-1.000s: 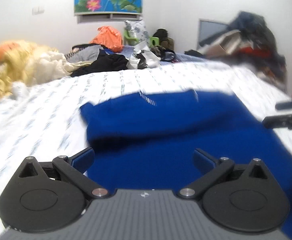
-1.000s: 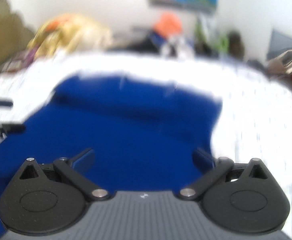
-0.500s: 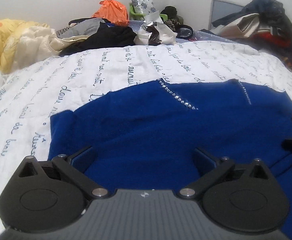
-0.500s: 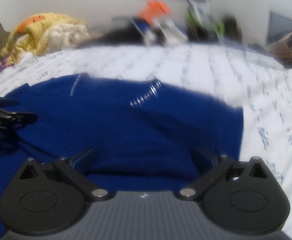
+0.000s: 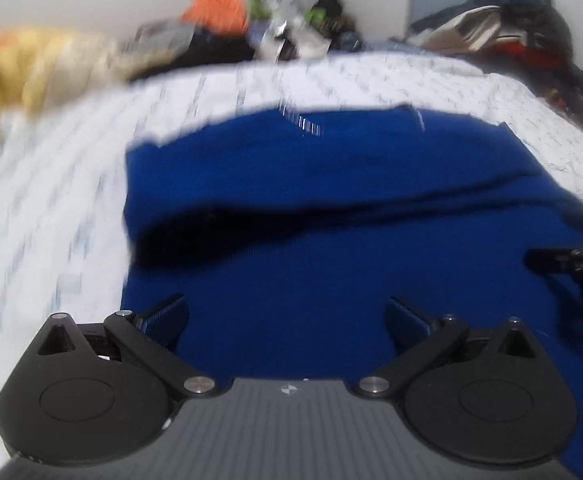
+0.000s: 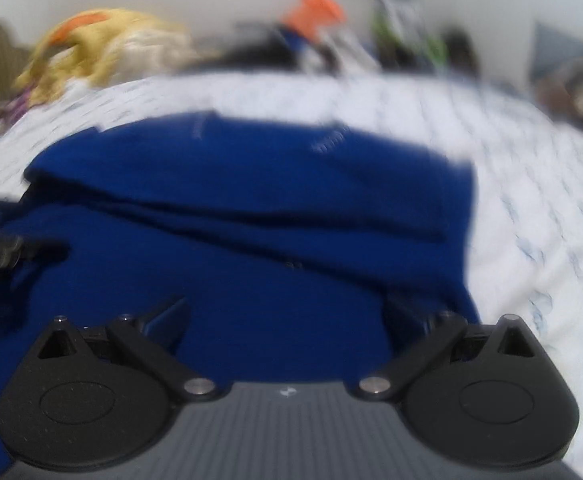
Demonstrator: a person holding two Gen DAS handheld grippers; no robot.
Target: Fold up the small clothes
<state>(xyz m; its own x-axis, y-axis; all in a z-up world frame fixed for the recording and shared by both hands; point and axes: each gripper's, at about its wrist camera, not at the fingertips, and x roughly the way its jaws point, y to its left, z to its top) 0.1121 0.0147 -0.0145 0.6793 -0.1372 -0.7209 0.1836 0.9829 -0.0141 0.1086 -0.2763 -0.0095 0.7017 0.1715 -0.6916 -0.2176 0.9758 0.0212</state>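
A royal blue garment (image 5: 331,208) with a line of rhinestones lies on the white printed bedspread (image 5: 71,184). A fold runs across it, the far part lying over the near part. It also fills the right wrist view (image 6: 251,208). My left gripper (image 5: 287,316) is open and empty, just above the near blue cloth. My right gripper (image 6: 287,320) is open and empty over the garment's right side. The right gripper's fingers (image 5: 563,260) show at the right edge of the left wrist view; the left gripper's fingers (image 6: 7,248) show at the left edge of the right wrist view.
A yellow and cream blanket heap (image 5: 39,68) lies at the far left of the bed. Dark clothes, an orange bag (image 5: 215,8) and small items crowd the far edge. A pile of clothes (image 5: 511,36) stands at the far right. The bedspread (image 6: 531,200) extends to the right.
Both views are blurred by motion. The garment now shows a raised fold with a dark shadow across it, where half a second ago it lay flatter. Both grippers stay open.
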